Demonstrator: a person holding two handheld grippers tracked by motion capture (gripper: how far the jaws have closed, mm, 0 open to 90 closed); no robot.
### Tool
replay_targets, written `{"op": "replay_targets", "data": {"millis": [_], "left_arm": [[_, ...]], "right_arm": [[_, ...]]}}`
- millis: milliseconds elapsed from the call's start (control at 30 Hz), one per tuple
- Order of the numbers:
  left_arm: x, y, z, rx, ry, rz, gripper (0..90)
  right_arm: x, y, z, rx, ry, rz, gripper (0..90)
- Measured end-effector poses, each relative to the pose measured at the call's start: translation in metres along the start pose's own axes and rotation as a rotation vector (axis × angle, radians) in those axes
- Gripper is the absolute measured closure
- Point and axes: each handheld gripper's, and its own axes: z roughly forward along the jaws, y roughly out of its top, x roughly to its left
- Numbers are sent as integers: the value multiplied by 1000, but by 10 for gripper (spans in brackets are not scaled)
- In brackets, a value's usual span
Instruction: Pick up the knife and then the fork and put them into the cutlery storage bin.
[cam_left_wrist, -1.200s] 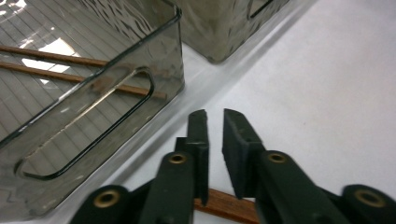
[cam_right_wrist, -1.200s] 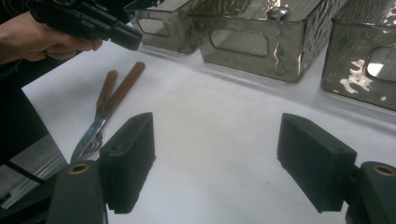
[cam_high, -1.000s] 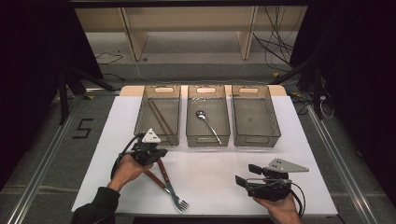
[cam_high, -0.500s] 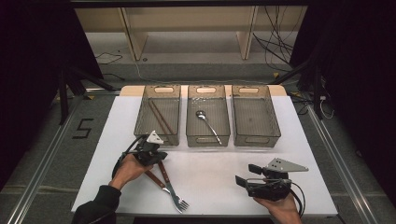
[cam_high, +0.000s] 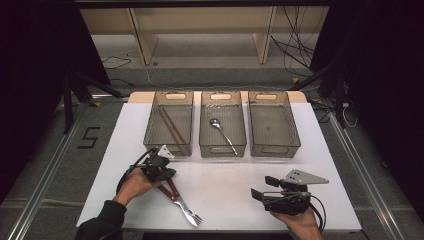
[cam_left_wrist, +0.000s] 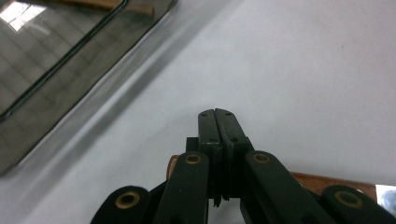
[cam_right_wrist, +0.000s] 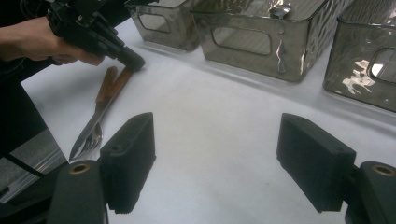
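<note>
Altogether three bins (cam_high: 169, 140) (two utensils (cam_high: 176, 196) outside)

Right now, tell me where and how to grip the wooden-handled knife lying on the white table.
Grip the wooden-handled knife by its brown handle, coming down from above with jaws across its width. It lies flat, touching the wooden-handled fork; the handle ends, beside the shut left gripper, look thicker than the thin blade.

3 clear bins (cam_high: 274, 125) in row on white table (cam_high: 225, 180): left w/ chopsticks (cam_high: 171, 130), middle w/ spoon (cam_high: 223, 134).
</note>
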Motion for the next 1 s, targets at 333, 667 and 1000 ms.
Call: {"op": "replay_targets", "data": {"millis": [333,667,1000], "left_arm": [[0,-21,-15,43,18,-51,889],[-7,-42,-30,85,41,-68,889],[-17,-55,-40,128,47,-64,888]], "right_arm": [[0,0,-1,-1,-3,1,286],[1,0,0,0,-1,-5,287],[2,0,0,2,2,-2,287]]}}
